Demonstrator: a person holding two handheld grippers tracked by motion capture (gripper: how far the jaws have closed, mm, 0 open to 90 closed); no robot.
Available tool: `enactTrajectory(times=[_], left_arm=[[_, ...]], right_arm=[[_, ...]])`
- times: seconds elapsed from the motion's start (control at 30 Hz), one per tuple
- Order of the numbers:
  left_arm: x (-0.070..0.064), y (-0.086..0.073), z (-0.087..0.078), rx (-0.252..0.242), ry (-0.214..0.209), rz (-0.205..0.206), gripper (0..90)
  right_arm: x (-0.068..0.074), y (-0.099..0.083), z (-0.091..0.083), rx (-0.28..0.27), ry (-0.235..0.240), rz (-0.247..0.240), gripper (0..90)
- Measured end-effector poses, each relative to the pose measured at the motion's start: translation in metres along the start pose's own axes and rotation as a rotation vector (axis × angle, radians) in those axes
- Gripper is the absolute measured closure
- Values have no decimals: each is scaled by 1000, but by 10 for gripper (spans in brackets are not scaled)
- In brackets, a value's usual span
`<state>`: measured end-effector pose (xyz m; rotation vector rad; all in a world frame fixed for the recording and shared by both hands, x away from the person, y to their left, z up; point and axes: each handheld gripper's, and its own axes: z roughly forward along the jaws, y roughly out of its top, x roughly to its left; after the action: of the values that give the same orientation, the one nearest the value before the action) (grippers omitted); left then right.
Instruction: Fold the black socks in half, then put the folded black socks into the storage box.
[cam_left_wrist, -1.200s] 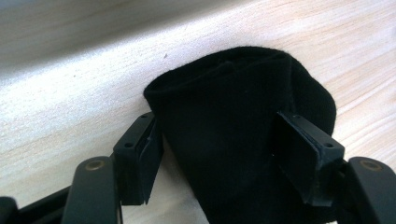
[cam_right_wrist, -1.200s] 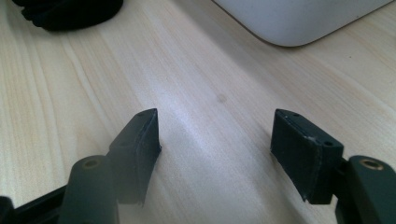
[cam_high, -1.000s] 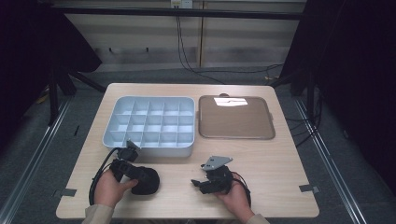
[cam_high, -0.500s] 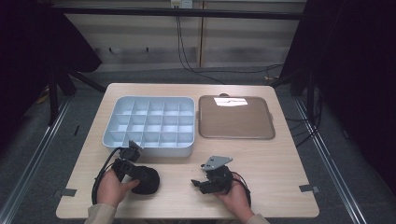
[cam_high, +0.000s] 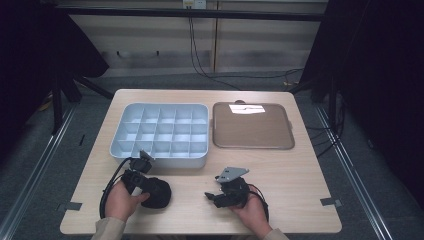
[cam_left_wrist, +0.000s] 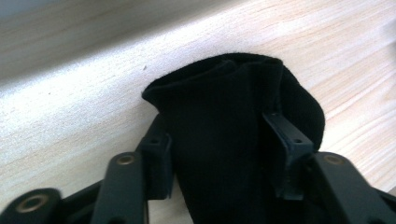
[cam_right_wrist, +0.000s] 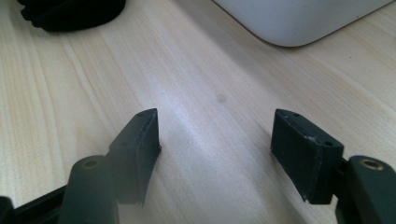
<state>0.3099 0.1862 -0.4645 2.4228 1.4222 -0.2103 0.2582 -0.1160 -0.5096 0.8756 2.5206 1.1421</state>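
Left gripper clamps the black cloth — compartment tray just beyond — right gripper spread, empty.

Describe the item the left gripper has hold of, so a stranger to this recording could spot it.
On the wooden table, look at the near-left edge, just in front of the white compartment tray. The black cloth lies there, soft and bunched, clamped between the left gripper jaws.
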Motion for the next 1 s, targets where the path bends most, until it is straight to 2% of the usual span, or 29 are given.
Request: enactTrajectory(times=[0.13,0.37,0.63,0.7,0.83,1.0], left_arm=[[-4,3,-2,15,8,24,626],[-4,4,-4,20,-2,33,669],[-4,5,-8,28,-17,33,687],[-4,5,-11,25,-29,27,690],[-4,4,-17,25,-29,37,695],[-2,5,-26,22,-32,29,694]], right_arm=[[0,0,0,-1,3,0,322],[0,1,1,2,2,3,321],[0,1,1,2,2,0,318],[0,1,1,2,3,0,316],[-1,1,1,4,6,-1,313],[-1,1,1,2,7,-2,310]])
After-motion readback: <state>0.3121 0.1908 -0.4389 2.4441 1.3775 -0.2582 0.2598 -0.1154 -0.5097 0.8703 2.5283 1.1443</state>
